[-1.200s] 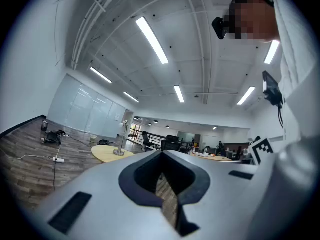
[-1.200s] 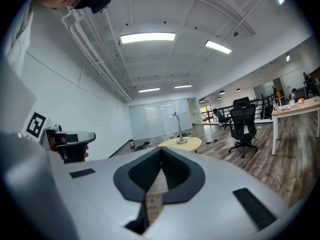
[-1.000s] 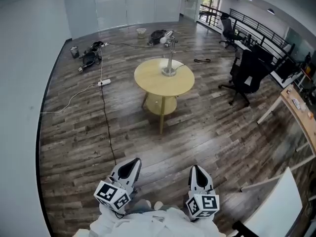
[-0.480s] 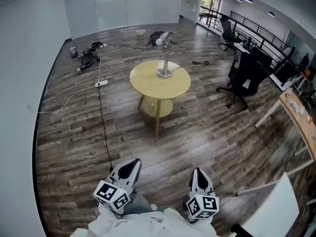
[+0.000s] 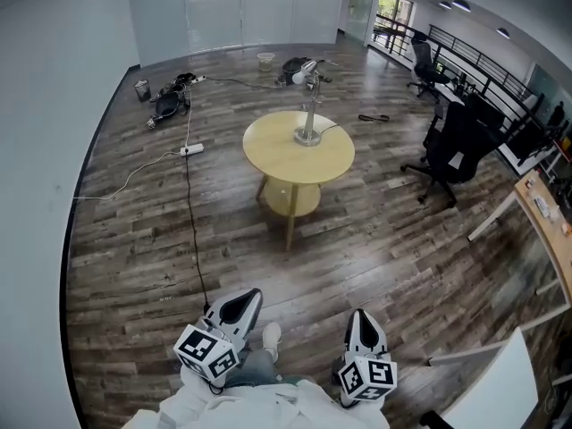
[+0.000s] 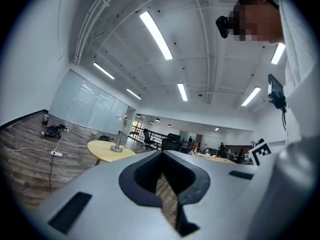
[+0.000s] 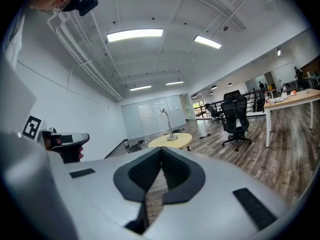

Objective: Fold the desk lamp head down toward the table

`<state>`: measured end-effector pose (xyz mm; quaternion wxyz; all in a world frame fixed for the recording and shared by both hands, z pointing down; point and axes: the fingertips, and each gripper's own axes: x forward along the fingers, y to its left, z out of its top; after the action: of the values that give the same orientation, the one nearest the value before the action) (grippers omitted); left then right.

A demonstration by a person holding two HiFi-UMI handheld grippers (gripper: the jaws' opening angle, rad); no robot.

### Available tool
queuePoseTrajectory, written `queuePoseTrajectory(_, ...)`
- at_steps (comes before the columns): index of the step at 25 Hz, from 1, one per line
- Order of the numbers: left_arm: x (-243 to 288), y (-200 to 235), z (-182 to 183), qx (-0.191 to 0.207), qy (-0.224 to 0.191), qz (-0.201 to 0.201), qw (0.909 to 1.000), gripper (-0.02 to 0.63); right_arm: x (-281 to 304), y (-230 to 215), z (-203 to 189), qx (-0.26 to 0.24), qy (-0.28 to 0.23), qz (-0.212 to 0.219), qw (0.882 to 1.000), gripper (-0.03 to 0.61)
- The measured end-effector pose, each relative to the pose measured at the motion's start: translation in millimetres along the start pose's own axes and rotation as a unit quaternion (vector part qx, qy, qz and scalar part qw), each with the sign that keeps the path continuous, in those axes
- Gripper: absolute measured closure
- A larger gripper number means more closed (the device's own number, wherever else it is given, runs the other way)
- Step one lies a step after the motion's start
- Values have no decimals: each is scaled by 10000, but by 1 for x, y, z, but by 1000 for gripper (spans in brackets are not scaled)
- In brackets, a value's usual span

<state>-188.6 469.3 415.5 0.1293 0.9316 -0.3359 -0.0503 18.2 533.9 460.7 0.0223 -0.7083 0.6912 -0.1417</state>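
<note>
Left tool (image 5: 243, 302) and right tool (image 5: 359, 315) are both pressed together, empty, above the wood floor (image 5: 134, 257). Well ahead, the lamp (image 5: 309, 105) stands upright on a round desk (image 5: 286, 161). Only the head view shows a shoe (image 5: 271, 333) between the tools.

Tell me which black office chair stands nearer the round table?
The office chair just right of the round table, with floor between them; the other chair stands much farther back in the room.
</note>
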Motion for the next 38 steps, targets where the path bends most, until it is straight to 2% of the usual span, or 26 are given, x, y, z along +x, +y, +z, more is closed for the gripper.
queuePoseTrajectory(10, 49, 28, 1, 81, 66, -142, 9998, 612, 62, -5, 4, -55, 47, 16, 10000, 567)
queuePoseTrajectory(27, 170, 139, 38, 219, 187, -199, 9994, 612, 234, -6, 38, 16, 27, 97, 9999, 566)
queuePoseTrajectory(33, 208, 173, 46, -158, 125, -361, 9991, 612, 290, -5, 48, -55, 50, 115, 9999, 566)
queuePoseTrajectory(38, 232, 199, 42, -340, 205, -333, 9987, 612, 327, -2, 48, -128, 157, 136, 9997, 566)
